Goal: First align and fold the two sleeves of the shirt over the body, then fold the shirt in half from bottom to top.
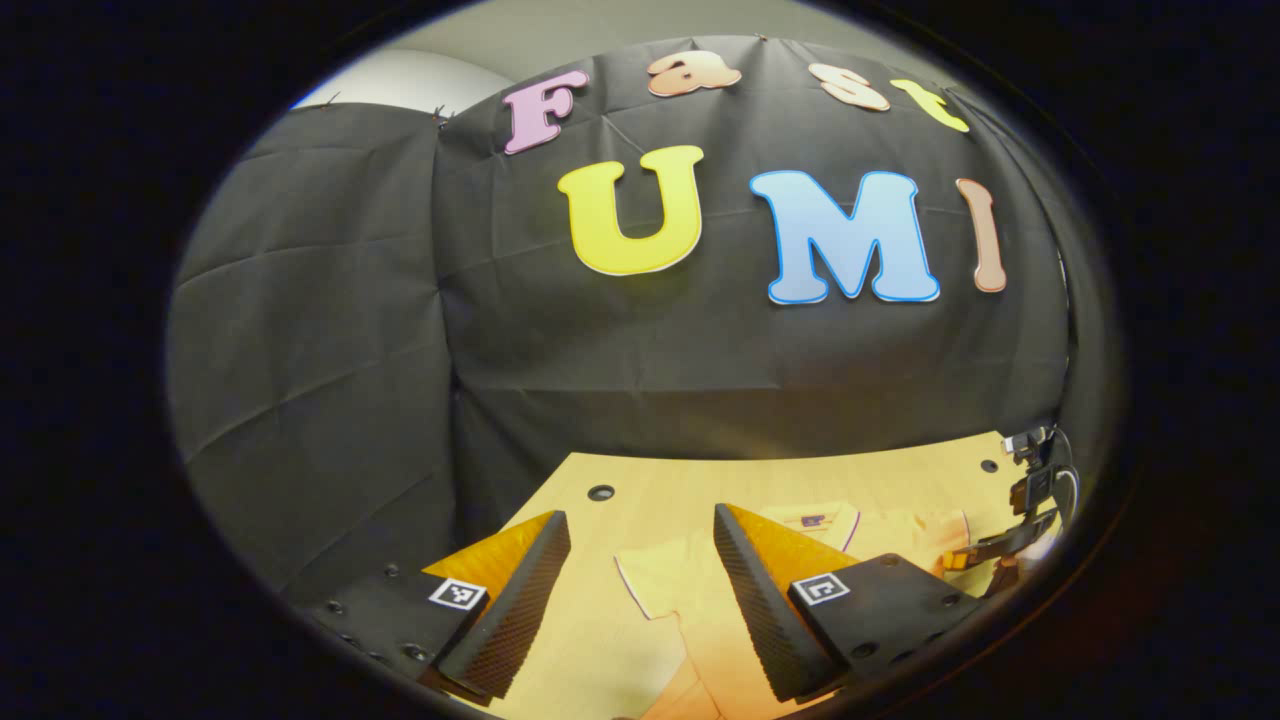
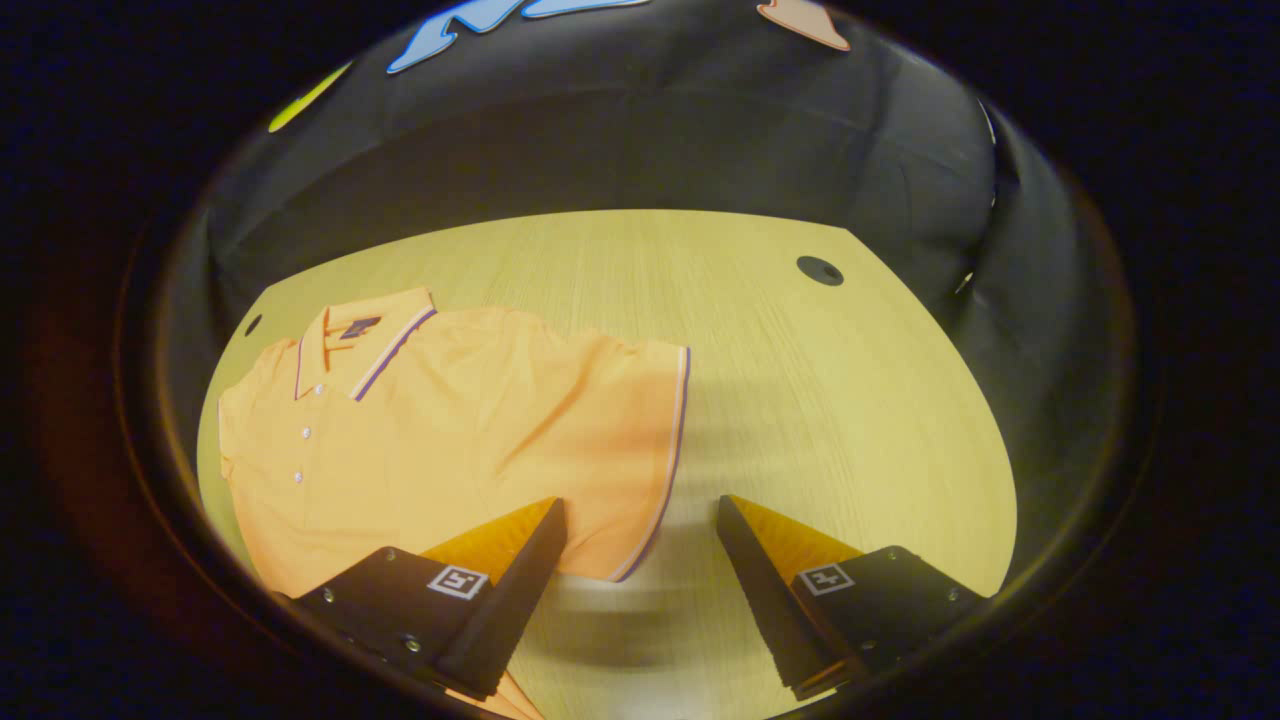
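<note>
Both tongs, left (image 1: pixel 640 590) and right (image 2: pixel 640 590), are spread and hold nothing; the shirt (image 2: pixel 450 440) lies flat on the surface (image 2: pixel 800 400), at 10 o'clock from the right tongs.

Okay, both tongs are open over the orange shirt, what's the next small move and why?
Probably lower the right tongs onto the sleeve and close on its striped hem. In the right gripper view the shirt lies flat on the table, that sleeve spread outward and unfolded, its hem sitting just ahead between the open fingers. The left tongs also stand open, holding nothing.
</note>
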The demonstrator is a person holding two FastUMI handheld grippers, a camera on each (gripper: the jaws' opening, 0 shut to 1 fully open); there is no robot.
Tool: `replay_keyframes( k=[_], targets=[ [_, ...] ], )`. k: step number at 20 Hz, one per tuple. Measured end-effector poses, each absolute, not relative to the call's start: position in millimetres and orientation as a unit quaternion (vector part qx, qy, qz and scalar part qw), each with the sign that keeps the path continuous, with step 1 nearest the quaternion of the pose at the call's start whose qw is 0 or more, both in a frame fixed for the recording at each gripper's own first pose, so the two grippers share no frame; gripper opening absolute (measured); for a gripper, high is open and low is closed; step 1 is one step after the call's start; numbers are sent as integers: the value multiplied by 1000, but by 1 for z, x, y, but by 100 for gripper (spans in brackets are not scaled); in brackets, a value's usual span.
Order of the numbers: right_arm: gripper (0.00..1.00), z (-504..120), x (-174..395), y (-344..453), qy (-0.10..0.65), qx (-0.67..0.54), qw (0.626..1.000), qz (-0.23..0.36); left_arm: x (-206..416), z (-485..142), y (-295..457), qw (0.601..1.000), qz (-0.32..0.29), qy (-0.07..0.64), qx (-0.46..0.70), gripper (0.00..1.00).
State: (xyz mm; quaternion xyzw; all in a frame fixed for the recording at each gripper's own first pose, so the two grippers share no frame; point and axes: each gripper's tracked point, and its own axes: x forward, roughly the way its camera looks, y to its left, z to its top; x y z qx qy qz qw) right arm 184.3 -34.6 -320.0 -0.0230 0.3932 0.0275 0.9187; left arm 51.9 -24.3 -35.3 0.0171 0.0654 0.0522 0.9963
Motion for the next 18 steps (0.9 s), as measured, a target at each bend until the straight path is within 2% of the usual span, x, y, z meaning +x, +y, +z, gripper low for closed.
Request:
replay_keyframes(
  k=[3,4,5,6,7,10,15,18],
  targets=[
    [92,-321,183,-33,393,-14,919,31,55,-37,-27,996,48,69,13,95],
    [81,-321,185,-31,392,-15,919,36,56,-38,-28,996,47,70,12,94],
    [76,-322,185,-28,389,-13,920,42,57,-39,-28,996,47,72,12,94],
    [56,-321,186,-26,388,-9,921,47,56,-39,-27,996,48,71,13,94],
    [46,-320,186,-24,386,-4,921,51,55,-38,-26,996,48,71,12,94],
    [8,-320,186,-17,393,20,917,56,55,-39,-23,996,51,73,10,94],
    [5,-317,188,-16,397,-1,916,54,52,-39,-16,995,58,75,9,94],
    [5,-298,193,1,375,-23,924,78,51,-38,-13,995,61,74,8,94]
  ],
)
